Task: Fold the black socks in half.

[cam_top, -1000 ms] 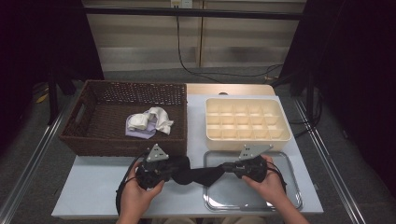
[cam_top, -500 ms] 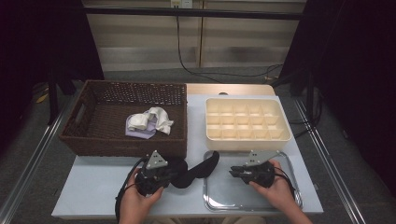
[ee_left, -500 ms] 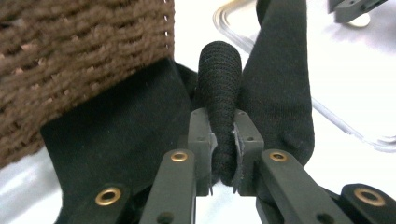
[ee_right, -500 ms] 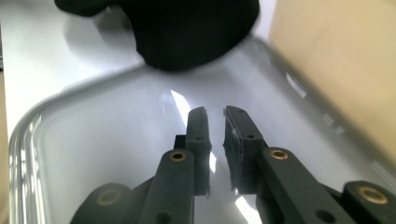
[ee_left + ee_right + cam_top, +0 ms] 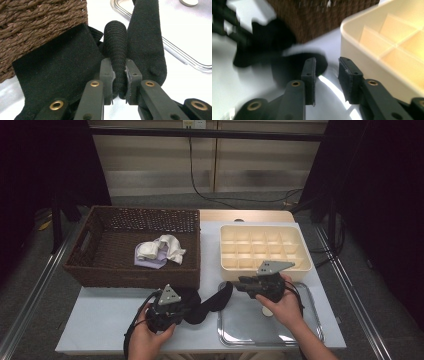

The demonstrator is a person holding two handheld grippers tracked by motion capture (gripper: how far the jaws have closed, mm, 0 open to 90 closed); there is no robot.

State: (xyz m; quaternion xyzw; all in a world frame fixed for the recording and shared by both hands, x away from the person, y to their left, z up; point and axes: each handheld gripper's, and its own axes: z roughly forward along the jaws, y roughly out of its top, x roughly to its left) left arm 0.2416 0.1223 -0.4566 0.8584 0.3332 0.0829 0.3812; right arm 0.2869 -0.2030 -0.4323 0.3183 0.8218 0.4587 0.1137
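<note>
Black sock (image 5: 212,301) stretched from wicker basket (image 5: 135,270) front toward tray (image 5: 270,330), toe rightward — left tongs (image 5: 119,75) pinching its fold, right tongs (image 5: 327,75) parted, empty.

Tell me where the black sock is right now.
In the high view, the black sock lies on the table near its front edge, just in front of the wicker basket, with its toe reaching the metal tray. The left gripper is pinching it.
</note>
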